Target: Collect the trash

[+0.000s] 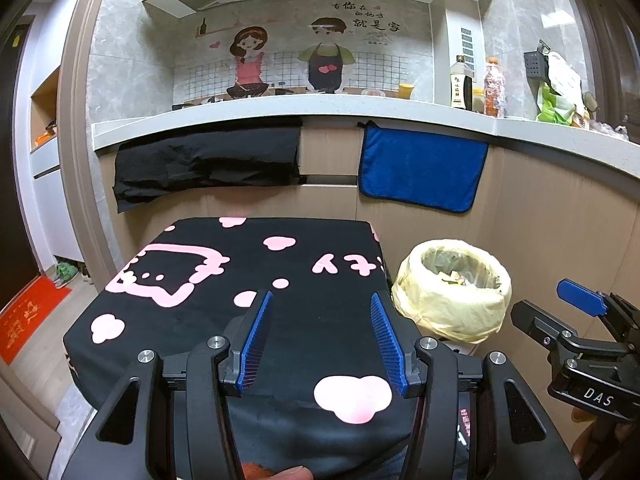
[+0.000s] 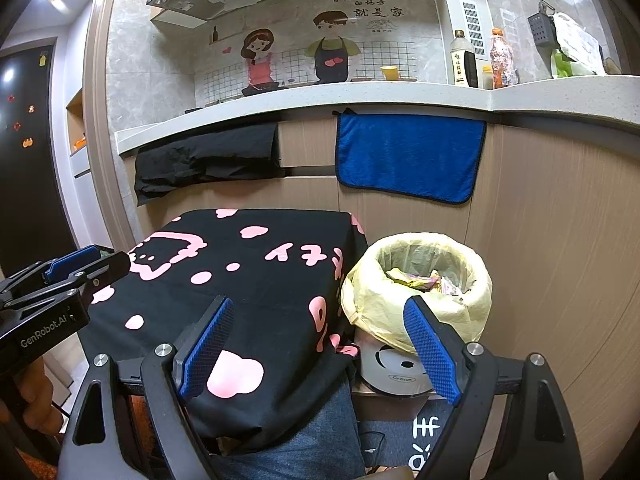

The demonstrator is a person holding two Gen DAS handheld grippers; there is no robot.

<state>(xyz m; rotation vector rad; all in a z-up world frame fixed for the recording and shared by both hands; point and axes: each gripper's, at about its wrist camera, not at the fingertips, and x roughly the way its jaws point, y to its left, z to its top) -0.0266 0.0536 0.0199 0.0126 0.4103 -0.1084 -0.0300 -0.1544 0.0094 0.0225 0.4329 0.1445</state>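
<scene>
Each view looks forward and slightly downward along its own gripper's two blue-padded fingers. The left wrist camera sits low and close over the black cloth with pink cartoon prints (image 1: pixel 224 280), facing the grey stone kitchen counter (image 1: pixel 280 106). The right wrist camera sits further right, over the cloth's right edge, facing the same way. Both share the cloth, the counter, the blue hanging towel (image 1: pixel 420 168) and the round bin lined with a pale yellow bag (image 2: pixel 416 280); each also catches the other gripper at its frame edge.

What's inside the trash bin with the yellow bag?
The trash bin holds crumpled wrappers and paper scraps near the top. Anything beneath them is hidden by the bag's walls.
</scene>
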